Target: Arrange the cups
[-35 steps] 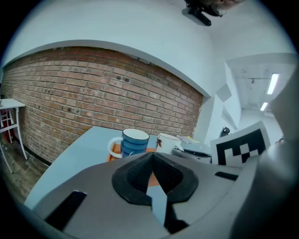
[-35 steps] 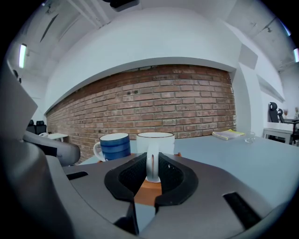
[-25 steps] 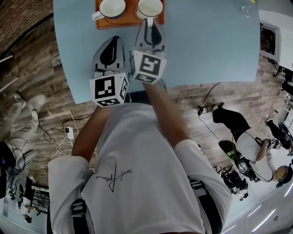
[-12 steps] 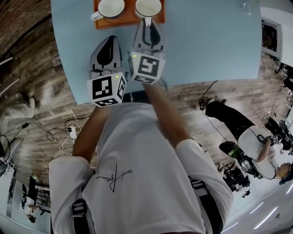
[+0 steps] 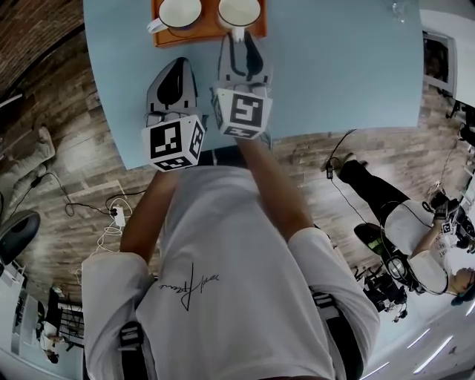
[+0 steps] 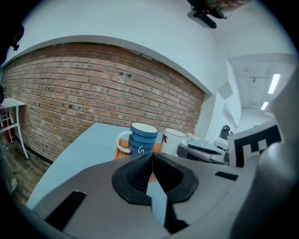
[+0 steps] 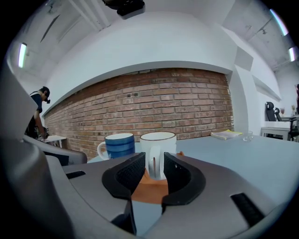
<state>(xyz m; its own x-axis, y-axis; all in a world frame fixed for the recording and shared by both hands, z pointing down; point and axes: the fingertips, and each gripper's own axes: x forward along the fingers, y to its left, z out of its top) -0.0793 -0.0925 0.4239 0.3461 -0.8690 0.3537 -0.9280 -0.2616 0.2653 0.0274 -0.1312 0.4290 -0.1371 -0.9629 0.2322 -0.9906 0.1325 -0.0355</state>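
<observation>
An orange tray [image 5: 211, 31] at the table's far edge holds a blue striped cup [image 5: 180, 11] on the left and a white cup [image 5: 239, 10] on the right. My right gripper [image 5: 240, 37] reaches the white cup [image 7: 159, 142]. The cup's handle [image 7: 153, 164] stands between its jaws, which are opening, with a gap on each side of it. My left gripper [image 5: 177, 65] rests shut and empty on the table short of the tray. From there the blue cup [image 6: 142, 140] and the white cup [image 6: 174, 140] stand just ahead of it.
The light blue table [image 5: 334, 67] stretches to the right. A small glass [image 5: 398, 11] and a yellowish booklet [image 7: 226, 134] lie at its far right. A brick wall [image 7: 177, 107] stands behind. Below the table's near edge are wooden floor, cables and people.
The right gripper's jaws look a little wider around the white cup's handle. Both hands stay in place. People on the floor have shifted.
</observation>
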